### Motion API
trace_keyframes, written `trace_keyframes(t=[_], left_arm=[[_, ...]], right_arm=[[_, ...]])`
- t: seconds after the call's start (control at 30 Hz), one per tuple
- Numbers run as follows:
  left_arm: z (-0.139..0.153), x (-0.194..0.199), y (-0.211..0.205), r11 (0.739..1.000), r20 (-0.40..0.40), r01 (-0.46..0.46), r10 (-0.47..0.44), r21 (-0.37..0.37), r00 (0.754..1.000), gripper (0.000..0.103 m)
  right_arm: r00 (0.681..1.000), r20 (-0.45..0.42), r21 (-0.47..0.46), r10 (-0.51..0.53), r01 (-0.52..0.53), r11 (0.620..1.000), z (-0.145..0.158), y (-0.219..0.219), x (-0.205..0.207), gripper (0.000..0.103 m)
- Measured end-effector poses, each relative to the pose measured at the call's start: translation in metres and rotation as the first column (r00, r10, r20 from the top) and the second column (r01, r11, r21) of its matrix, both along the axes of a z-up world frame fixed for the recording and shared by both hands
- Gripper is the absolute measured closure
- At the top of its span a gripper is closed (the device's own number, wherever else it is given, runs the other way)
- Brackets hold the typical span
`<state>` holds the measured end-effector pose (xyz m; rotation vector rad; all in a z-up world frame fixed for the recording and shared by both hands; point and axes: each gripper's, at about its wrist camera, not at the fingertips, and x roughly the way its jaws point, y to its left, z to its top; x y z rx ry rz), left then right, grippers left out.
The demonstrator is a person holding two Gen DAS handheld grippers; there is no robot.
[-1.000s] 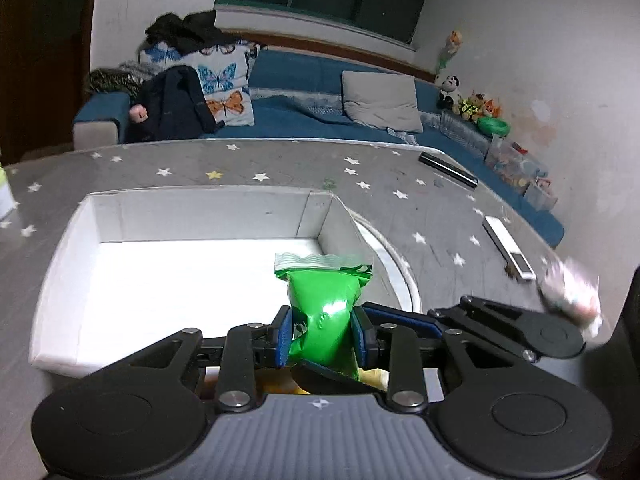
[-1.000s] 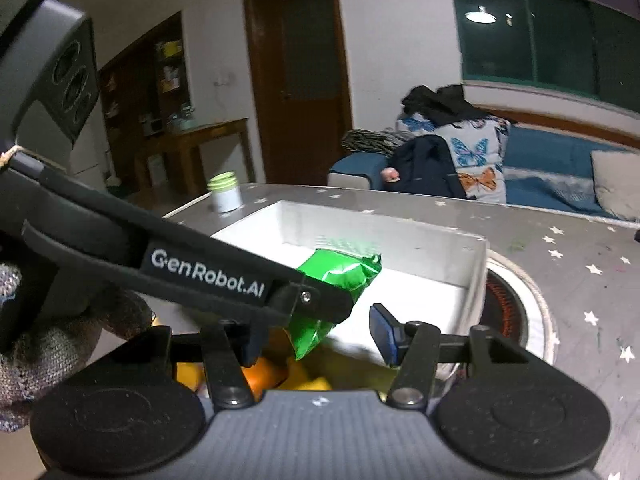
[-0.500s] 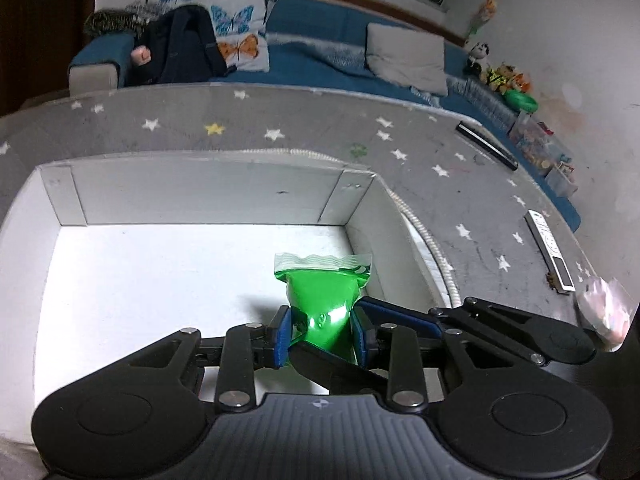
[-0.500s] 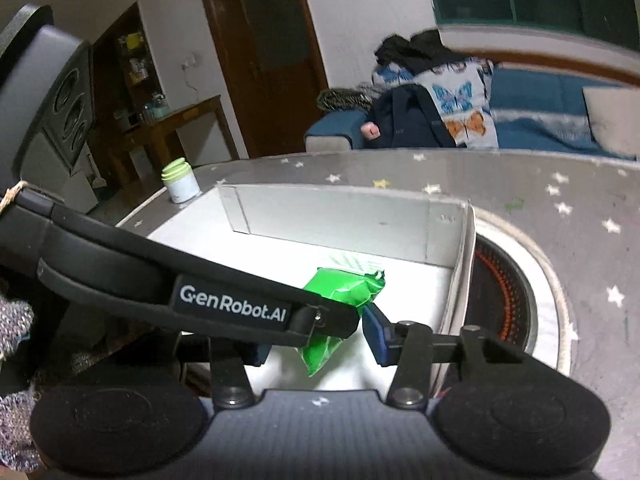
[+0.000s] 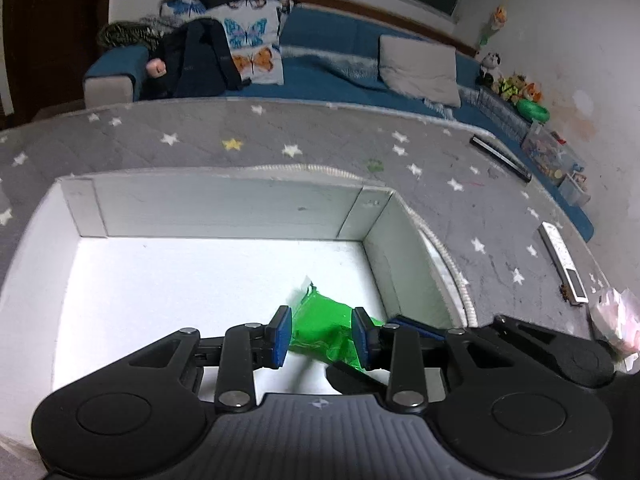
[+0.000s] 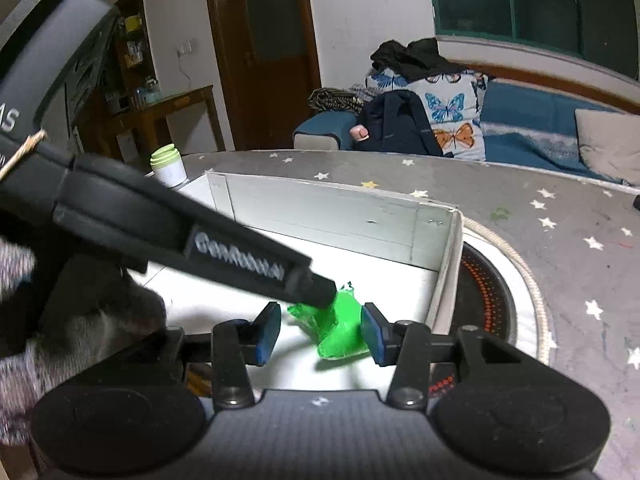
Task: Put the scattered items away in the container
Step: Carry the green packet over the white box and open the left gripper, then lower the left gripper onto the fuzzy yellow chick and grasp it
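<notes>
Left wrist view: the left gripper (image 5: pixel 322 336) hangs over the white box (image 5: pixel 224 210), fingers spread, the green packet (image 5: pixel 320 330) lying loose between them on the box floor, near the right wall. A remote (image 5: pixel 562 262) lies far right on the starry worktop (image 5: pixel 320 144).

Right wrist view: the right gripper (image 6: pixel 320 334) has its fingers wide, the green packet (image 6: pixel 340 330) on the box floor beyond them, the box (image 6: pixel 320 208) beneath. A small jar (image 6: pixel 168 166) stands far left.

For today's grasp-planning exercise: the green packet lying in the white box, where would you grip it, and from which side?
Grip the green packet across its puffy middle, coming from above: it lies flat on the floor of the white box, close to the right wall, so a sideways approach looks blocked.
</notes>
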<state>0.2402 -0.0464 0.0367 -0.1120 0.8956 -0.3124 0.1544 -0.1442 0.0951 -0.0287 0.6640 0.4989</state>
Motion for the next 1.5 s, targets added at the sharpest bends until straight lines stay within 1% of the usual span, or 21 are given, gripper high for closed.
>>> trace_keyframes(t=[0.1,0.2,0.23,0.27,0.4,0.43,0.47,0.5,0.6,0.77,0.9,1.0,1.13,1.17,1.33,1.5], left_arm=[[0.009,-0.016,0.001,1.000,0.045,0.000,0.000,-0.001,0.999,0.067],[0.016,-0.036,0.001,1.000,0.089,0.006,-0.006,-0.002,0.996,0.067],[0.019,-0.043,0.001,1.000,0.100,0.006,-0.006,-0.003,0.995,0.067],[0.020,-0.049,0.002,1.000,0.109,0.007,-0.007,-0.007,0.994,0.067],[0.023,-0.074,0.005,0.999,0.133,0.013,-0.009,-0.031,0.991,0.067],[0.023,-0.079,0.006,0.999,0.136,0.009,-0.005,-0.034,0.991,0.067],[0.023,-0.083,0.007,0.999,0.137,0.007,-0.001,-0.038,0.991,0.067],[0.023,-0.088,0.007,0.999,0.137,0.004,0.002,-0.043,0.991,0.067],[0.019,-0.098,0.007,0.998,0.124,0.003,0.004,-0.057,0.992,0.067],[0.010,-0.109,0.000,0.998,0.106,0.028,-0.023,-0.054,0.994,0.067],[0.000,-0.107,-0.004,0.997,0.057,0.034,-0.030,-0.074,0.998,0.067],[-0.006,-0.103,-0.009,0.997,0.037,0.036,-0.033,-0.075,0.999,0.067],[-0.013,-0.098,-0.014,0.995,0.003,0.040,-0.040,-0.094,0.999,0.067],[-0.015,-0.096,-0.015,0.994,-0.008,0.038,-0.039,-0.099,0.999,0.067],[-0.024,-0.091,-0.014,0.994,-0.036,0.012,-0.016,-0.112,0.999,0.066],[-0.030,-0.085,-0.010,0.990,-0.071,-0.017,0.007,-0.143,0.997,0.063]], right_arm=[[1.000,0.016,0.017,-0.013,0.012,1.000,0.004,-0.008,-0.015,0.054],[0.999,0.039,0.043,-0.033,0.032,0.999,0.010,-0.021,-0.035,0.053],[0.998,0.045,0.051,-0.038,0.035,0.998,0.012,-0.025,-0.041,0.050],[0.998,0.051,0.058,-0.042,0.039,0.998,0.014,-0.030,-0.047,0.047],[0.997,0.063,0.062,-0.045,0.041,0.997,0.014,-0.042,-0.072,0.046],[0.997,0.064,0.059,-0.045,0.041,0.997,0.013,-0.044,-0.079,0.043],[0.997,0.062,0.056,-0.043,0.039,0.998,0.012,-0.046,-0.085,0.037],[0.997,0.060,0.053,-0.041,0.037,0.998,0.011,-0.047,-0.091,0.036],[0.998,0.054,0.028,-0.034,0.033,0.999,0.004,-0.047,-0.103,0.035],[1.000,0.023,0.005,-0.019,0.019,1.000,-0.009,-0.041,-0.112,0.035],[1.000,0.003,-0.003,-0.009,0.009,1.000,-0.017,-0.036,-0.113,0.035],[1.000,-0.007,-0.010,-0.017,0.017,1.000,-0.024,-0.034,-0.113,0.036],[0.999,-0.032,0.008,-0.020,0.020,1.000,-0.031,-0.036,-0.111,0.037],[0.999,-0.036,0.013,-0.020,0.020,1.000,-0.031,-0.036,-0.111,0.039],[0.999,-0.039,0.025,-0.012,0.013,1.000,-0.033,-0.036,-0.111,0.043],[0.999,-0.050,0.040,-0.010,0.012,0.999,-0.035,-0.035,-0.109,0.043]])
